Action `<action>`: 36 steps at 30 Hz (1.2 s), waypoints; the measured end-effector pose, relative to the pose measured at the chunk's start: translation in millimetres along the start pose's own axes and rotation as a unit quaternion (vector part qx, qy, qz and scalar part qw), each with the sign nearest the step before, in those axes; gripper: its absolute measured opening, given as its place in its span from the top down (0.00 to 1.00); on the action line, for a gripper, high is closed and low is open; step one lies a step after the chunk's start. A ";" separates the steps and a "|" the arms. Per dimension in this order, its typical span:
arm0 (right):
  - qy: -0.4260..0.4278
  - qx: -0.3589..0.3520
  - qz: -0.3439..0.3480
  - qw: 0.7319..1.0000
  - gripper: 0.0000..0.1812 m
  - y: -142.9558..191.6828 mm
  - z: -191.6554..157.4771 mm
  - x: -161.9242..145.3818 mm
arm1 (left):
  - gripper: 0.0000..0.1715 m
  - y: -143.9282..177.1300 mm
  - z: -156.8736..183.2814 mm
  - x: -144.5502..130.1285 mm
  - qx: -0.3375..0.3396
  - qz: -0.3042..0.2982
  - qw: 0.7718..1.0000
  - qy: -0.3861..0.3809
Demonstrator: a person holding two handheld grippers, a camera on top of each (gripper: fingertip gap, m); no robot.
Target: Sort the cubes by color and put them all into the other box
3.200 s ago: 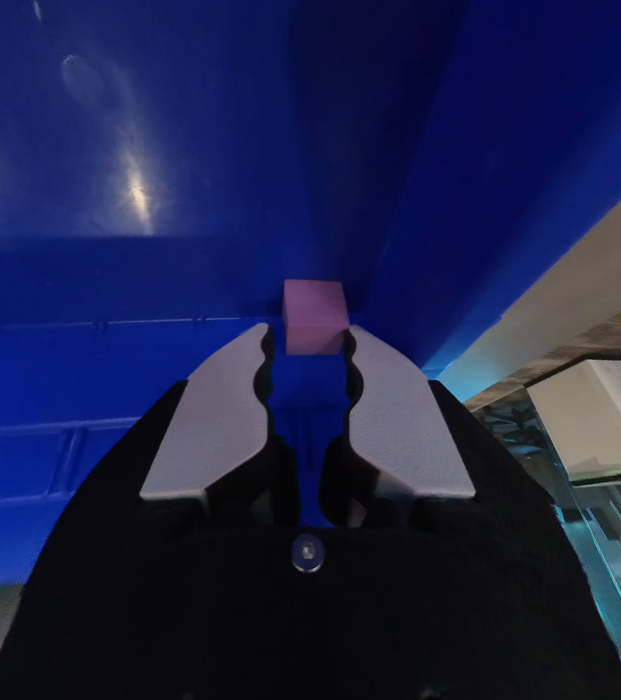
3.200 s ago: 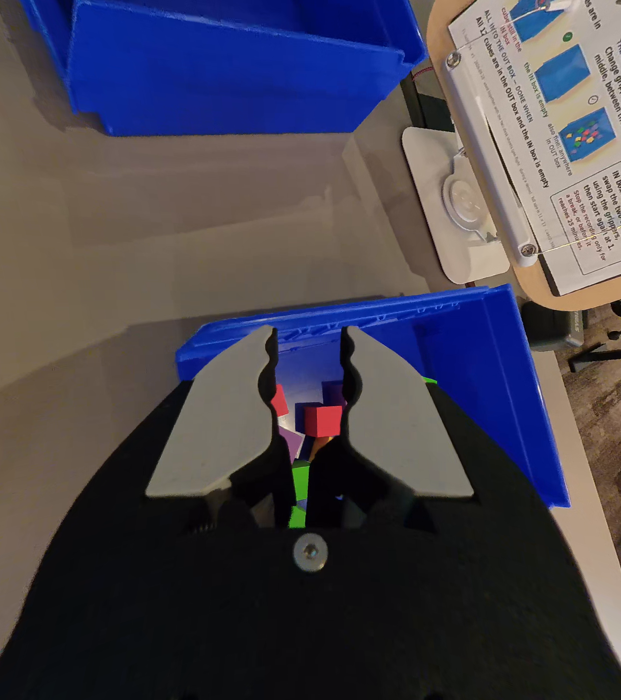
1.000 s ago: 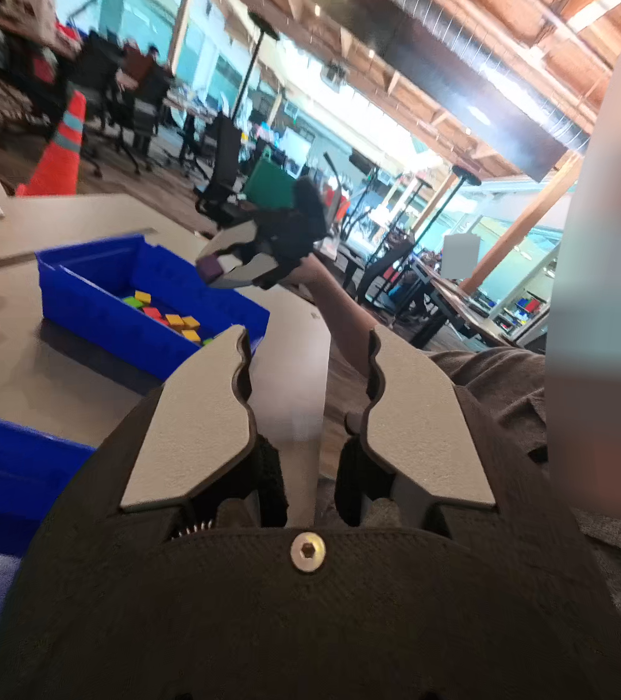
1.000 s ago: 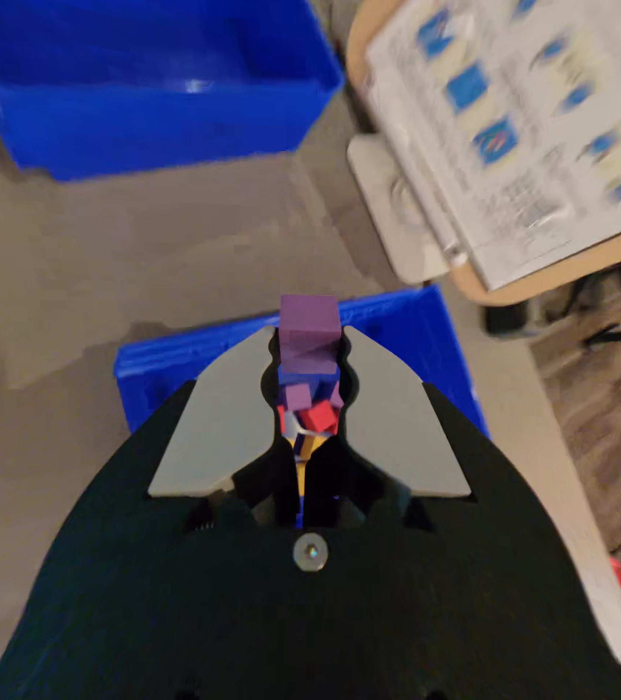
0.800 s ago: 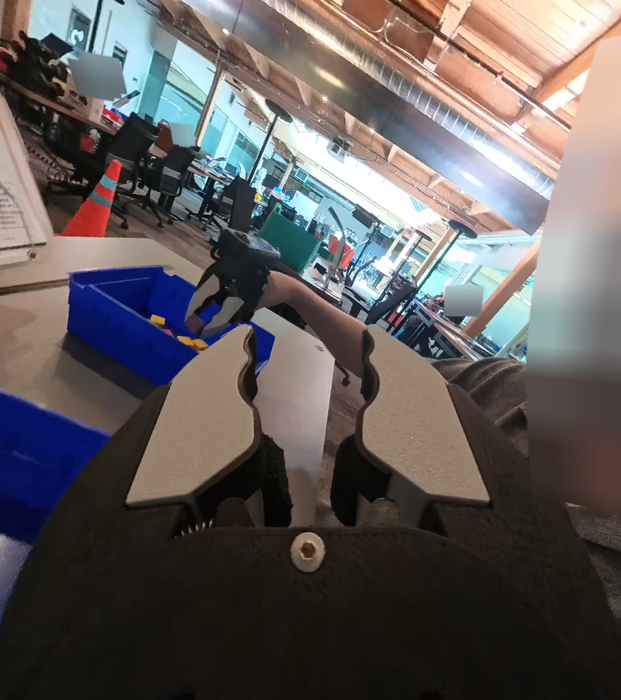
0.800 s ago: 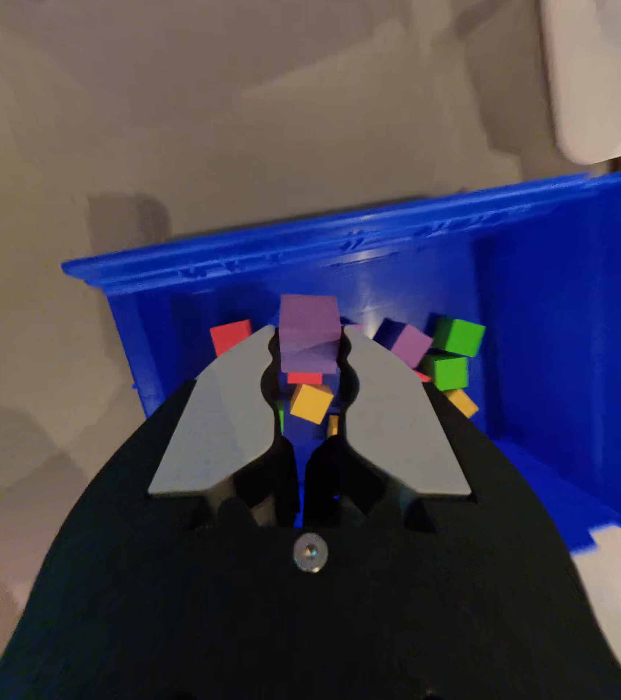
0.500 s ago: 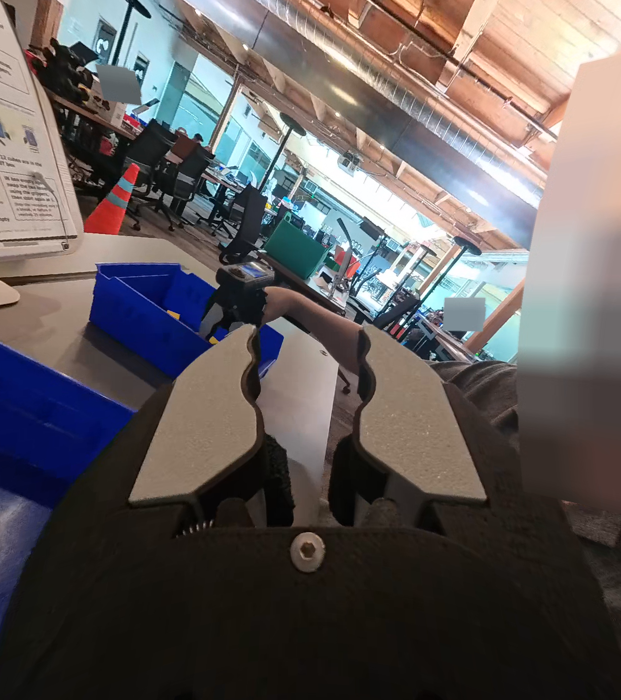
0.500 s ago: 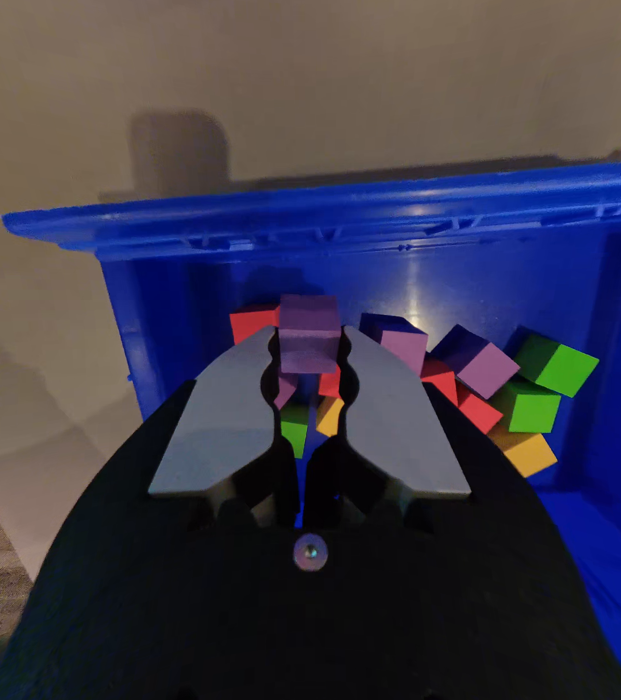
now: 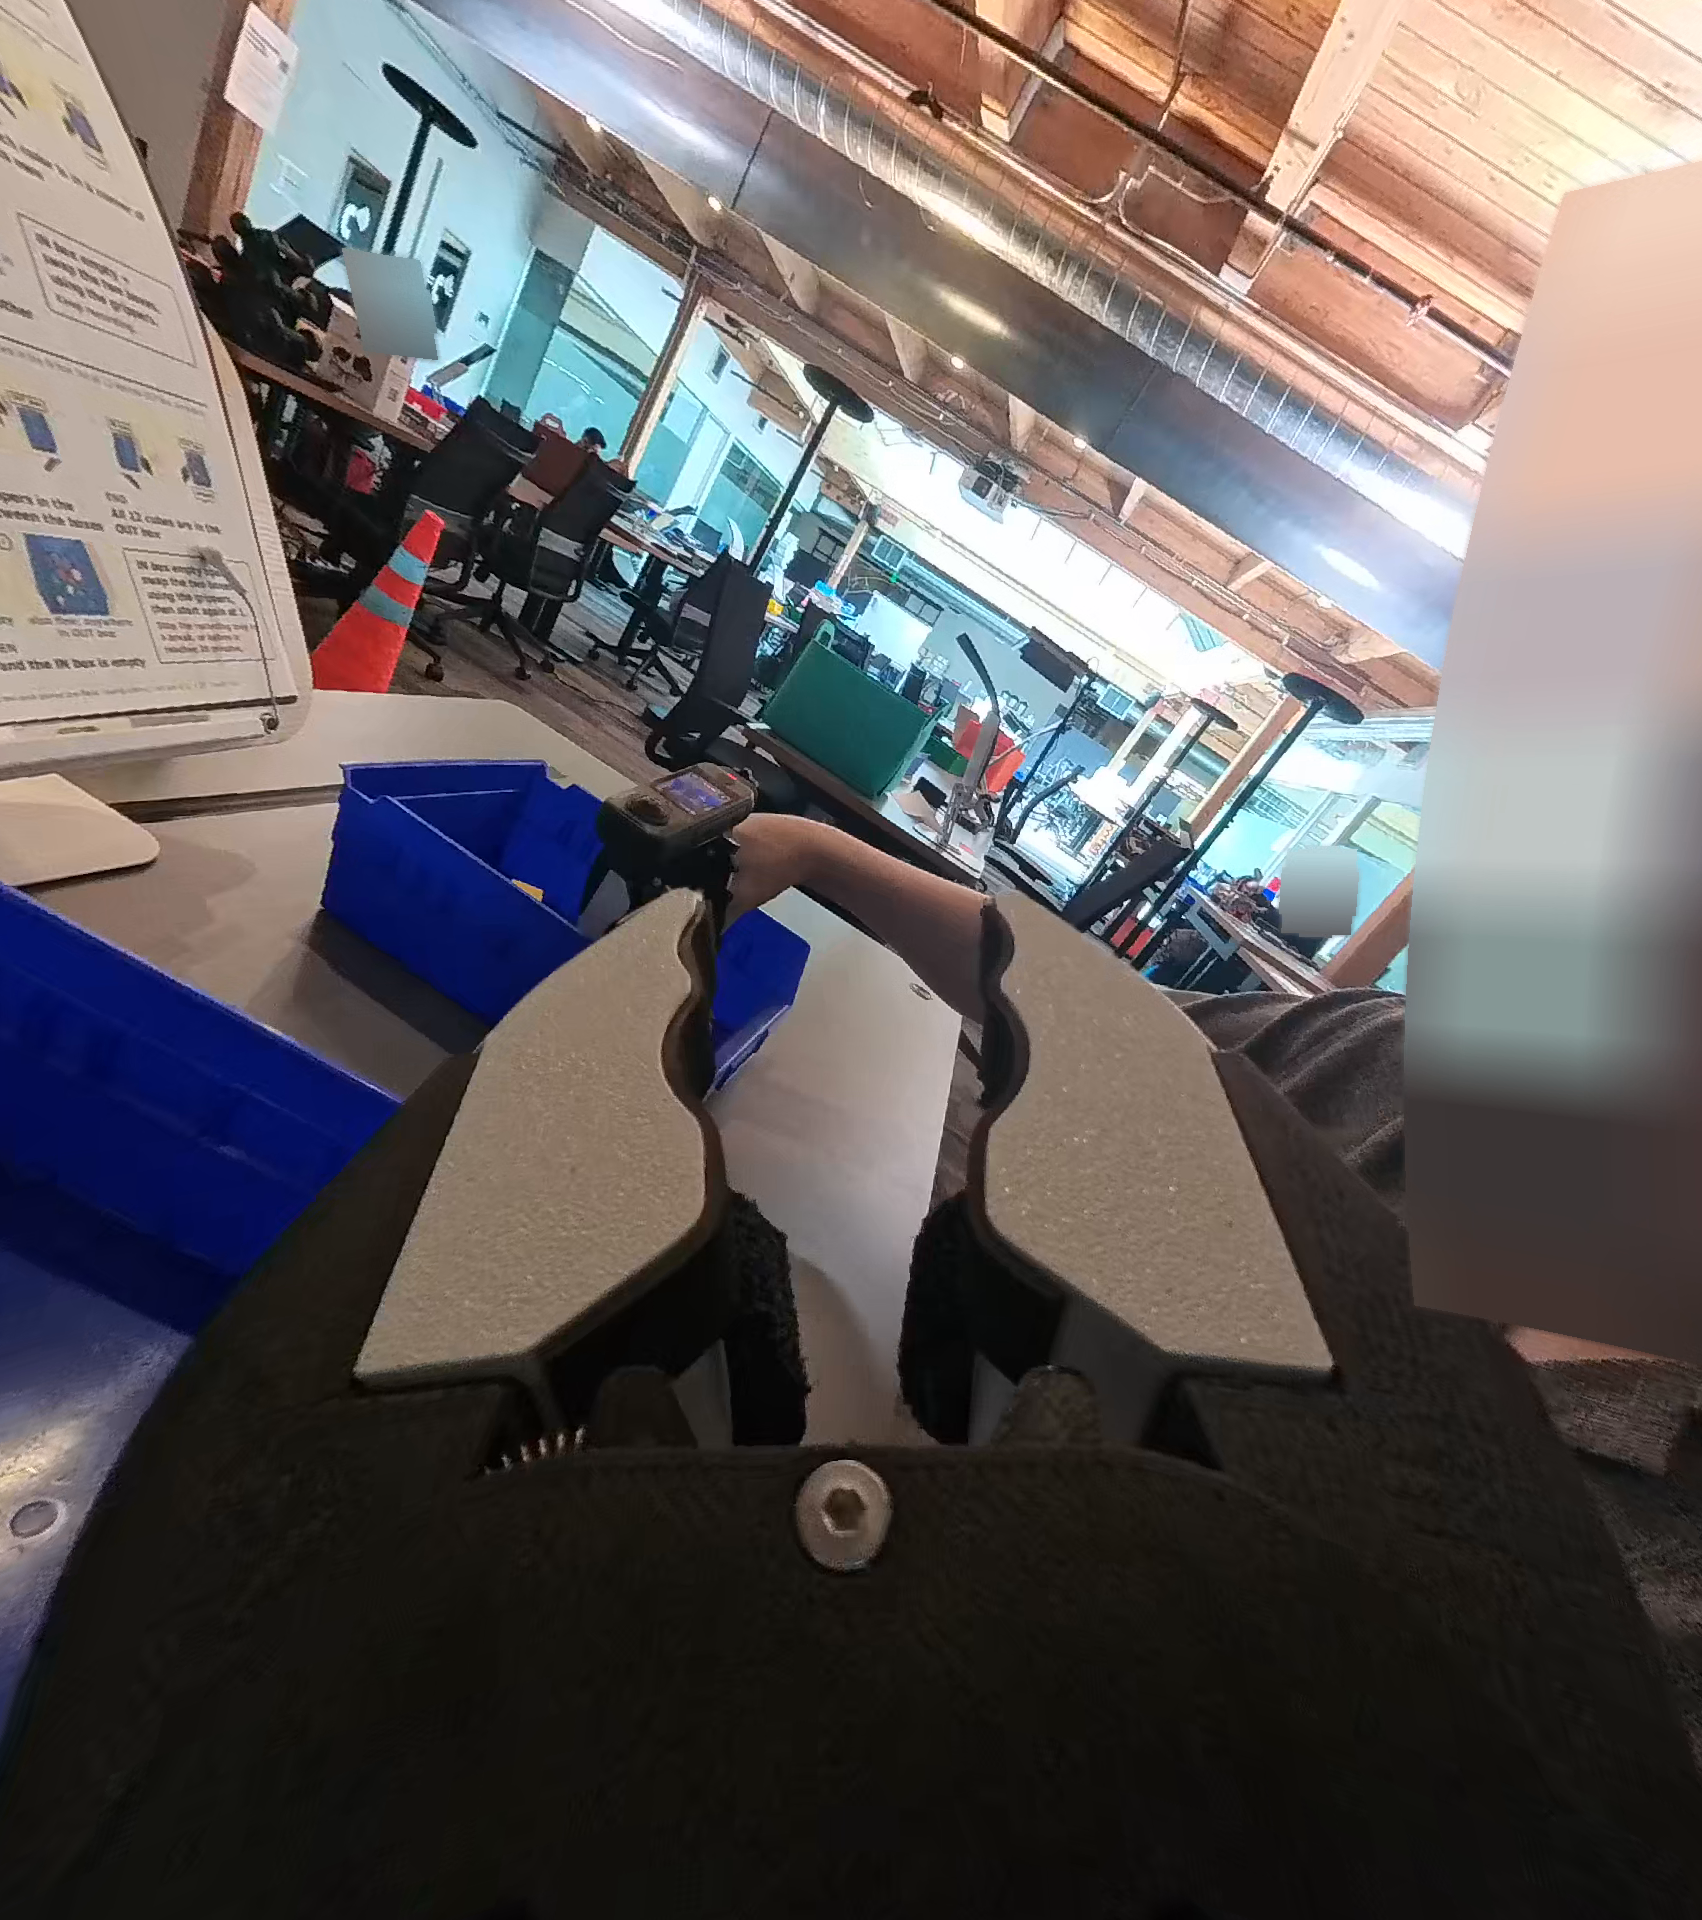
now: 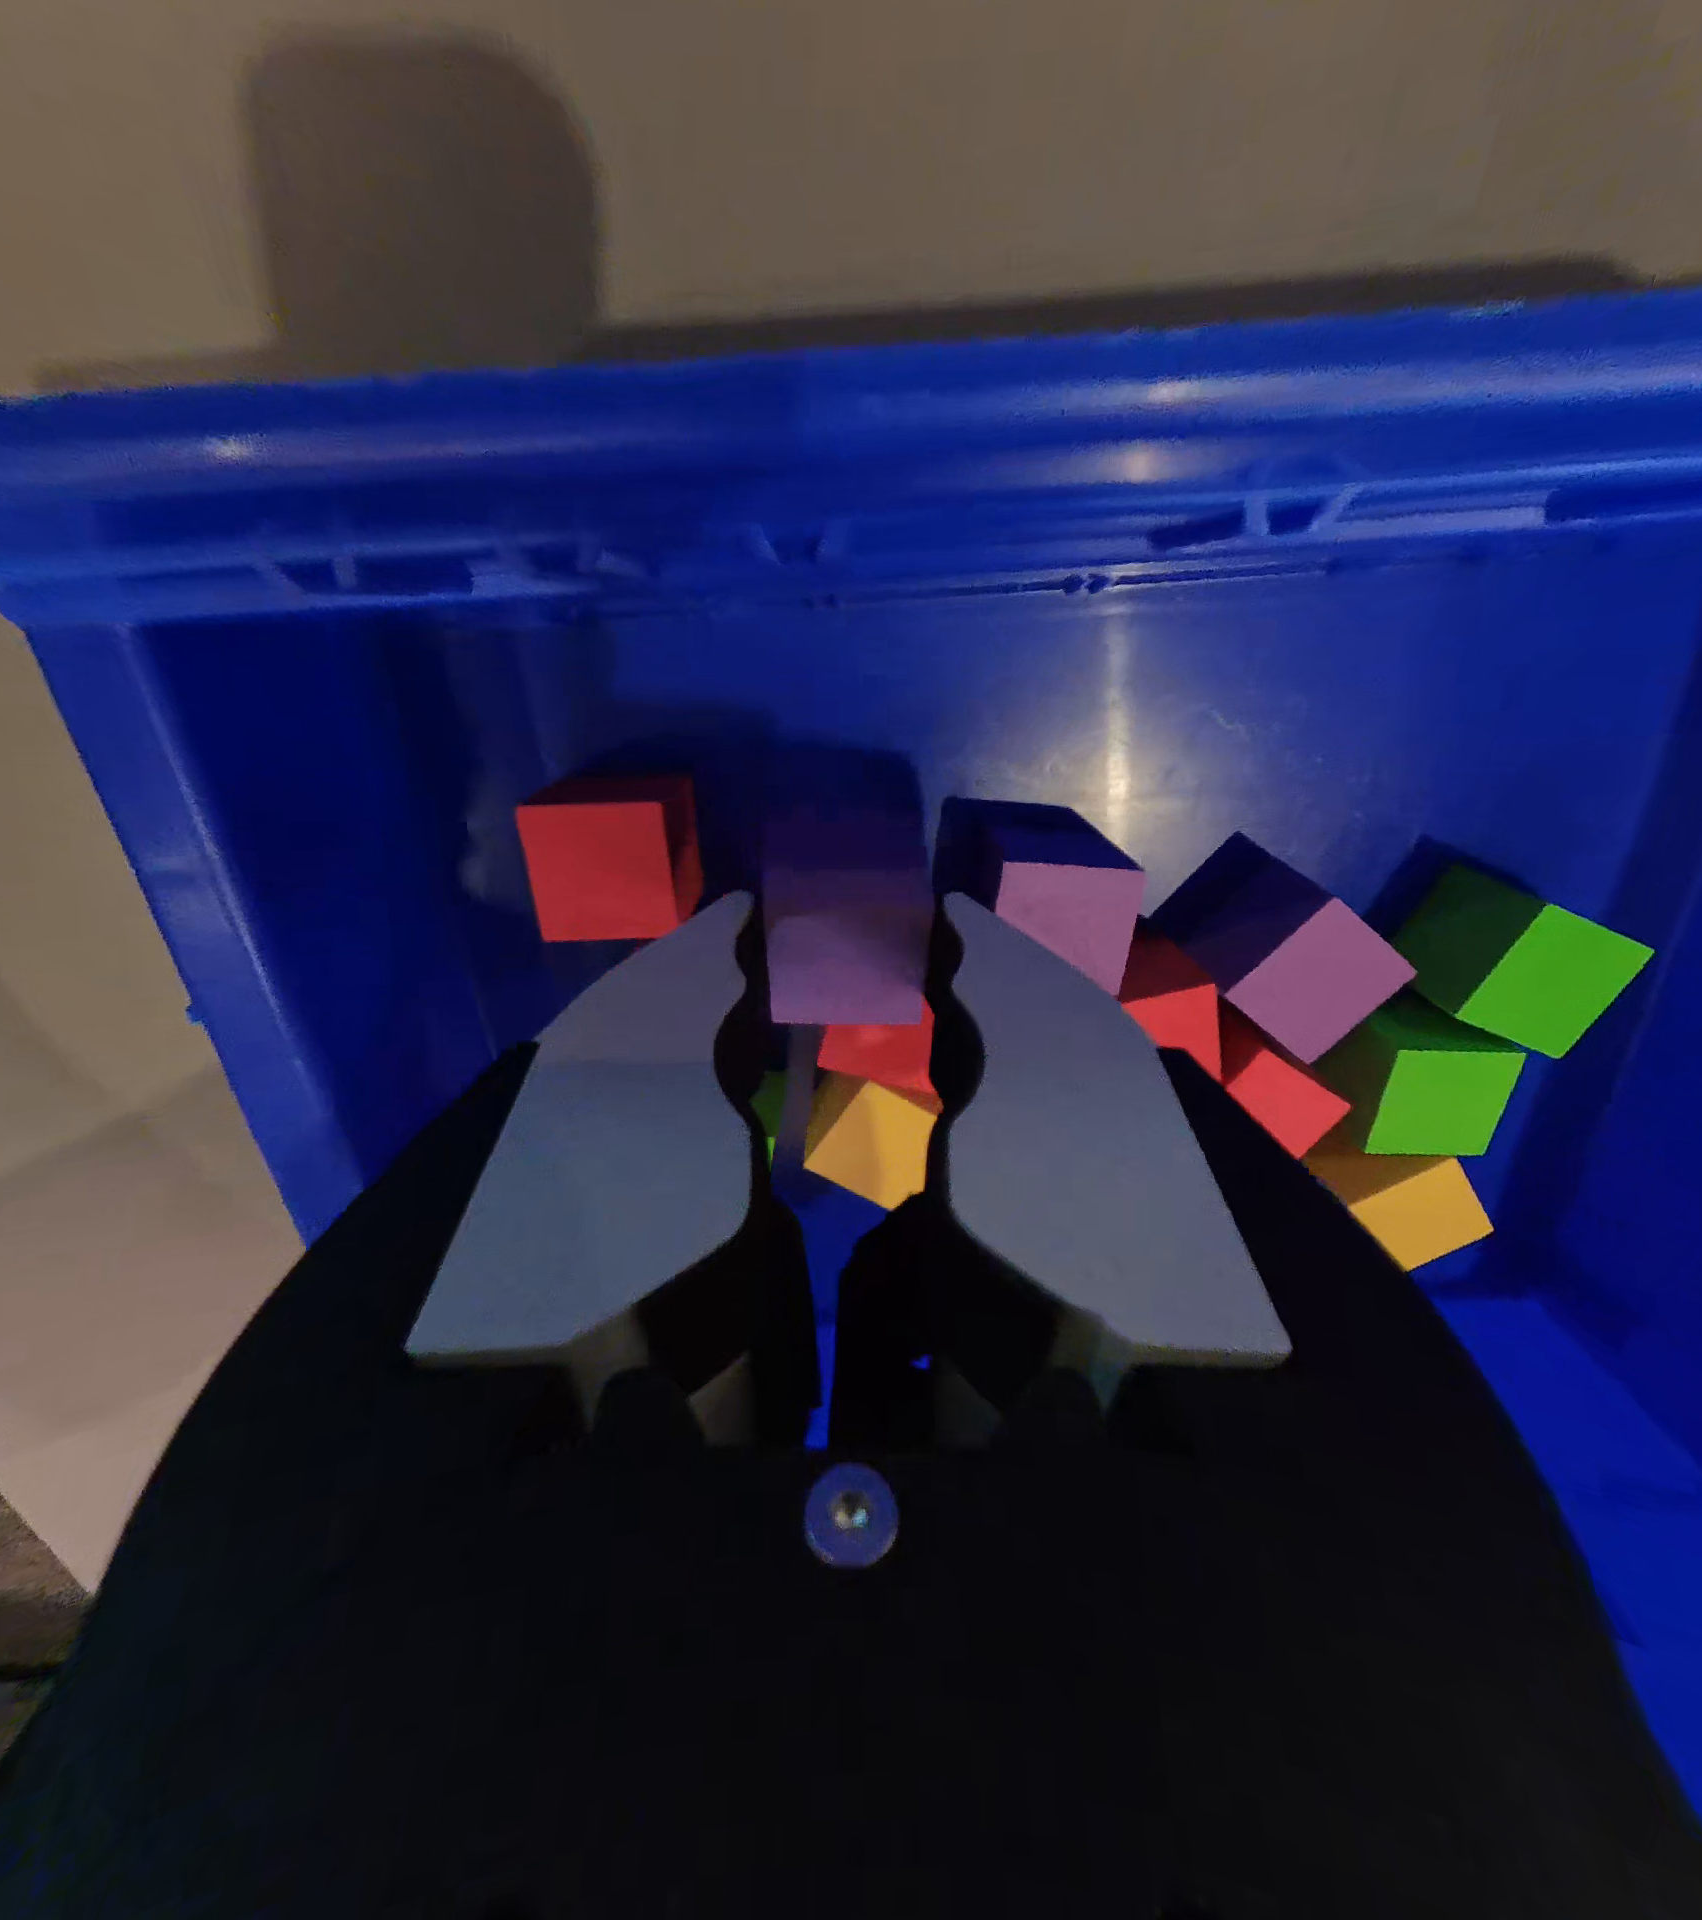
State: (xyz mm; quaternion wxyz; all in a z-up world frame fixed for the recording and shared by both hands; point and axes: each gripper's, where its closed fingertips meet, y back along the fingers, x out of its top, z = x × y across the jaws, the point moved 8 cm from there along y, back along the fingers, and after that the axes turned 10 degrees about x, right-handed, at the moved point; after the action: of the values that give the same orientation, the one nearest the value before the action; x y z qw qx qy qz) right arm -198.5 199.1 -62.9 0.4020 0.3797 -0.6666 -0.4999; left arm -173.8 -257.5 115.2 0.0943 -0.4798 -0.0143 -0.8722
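Purple cube (image 10: 845,940) sits clamped between the right gripper (image 10: 845,935) fingertips, inside the blue bin (image 10: 826,488), low over the pile of cubes at the bin's far wall. Jaws are closed onto its two side faces; cube is roughly square to the fingers, top face tilted slightly away from the camera.

Pile around it: red cube (image 10: 608,857) just left of the held one, a second purple cube (image 10: 1065,899) just right, a third purple cube (image 10: 1288,951) further right, tilted. Two green cubes (image 10: 1517,956) at the right end, one stacked over the other. Yellow cube (image 10: 873,1138) below the held cube, seen through the finger gap, with another red one above it. Another yellow cube (image 10: 1408,1205) under the greens. Whether the held cube touches the ones beneath it: cannot tell.

Left gripper (image 9: 842,935) is spread wide with nothing between its fingers, raised above the table (image 9: 847,1101) and pointing across it toward the other arm. A second blue bin (image 9: 99,1091) lies just below and to its left. In that view the far bin (image 9: 452,883) stands on the table with the right gripper dipped into it, forearm (image 9: 857,883) reaching in from the right. Instruction sheet on a stand (image 9: 47,416) at the left, orange traffic cone (image 9: 379,613) behind it.
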 end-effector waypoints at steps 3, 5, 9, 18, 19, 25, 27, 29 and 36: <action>-0.003 0.003 -0.003 1.000 0.84 -2.5 0.9 0.4 | 0.72 2.0 -0.2 0.5 0.003 0.001 1.000 -0.001; -0.001 0.010 -0.007 1.000 0.84 -5.8 -1.9 1.5 | 0.72 2.7 0.1 0.7 0.004 0.001 1.000 -0.003; -0.010 0.003 -0.048 0.999 0.84 -9.4 -1.1 -5.0 | 0.72 2.0 -0.3 0.3 0.004 -0.001 1.000 -0.004; -0.008 0.004 -0.076 0.997 0.84 -14.6 -1.0 -8.5 | 0.72 3.6 0.1 0.9 0.006 -0.002 1.000 -0.008; -0.010 0.006 -0.077 0.997 0.84 -15.7 -0.9 -9.7 | 0.72 4.4 0.1 1.0 0.008 -0.002 1.000 -0.008; -0.021 0.006 -0.078 0.997 0.82 -17.7 -0.4 -11.6 | 0.72 7.1 0.1 2.1 0.011 0.001 1.000 -0.010; -0.027 0.011 -0.078 0.997 0.79 -17.9 -0.6 -12.1 | 0.72 7.1 0.8 2.2 0.010 0.000 1.000 -0.011; -0.029 0.006 -0.080 0.996 0.76 -16.9 -0.3 -12.1 | 0.72 7.0 1.7 2.3 0.010 0.000 1.000 -0.013; -0.025 -0.037 -0.054 0.998 0.76 12.4 -3.6 -10.3 | 0.72 4.9 4.5 0.9 0.010 -0.010 1.000 -0.018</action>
State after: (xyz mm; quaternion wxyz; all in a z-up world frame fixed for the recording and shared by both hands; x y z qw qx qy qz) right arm -192.5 209.8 -51.8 0.3717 0.3874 -0.6359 -0.5544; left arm -169.7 -261.9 118.0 0.0896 -0.4945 -0.0295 -0.8640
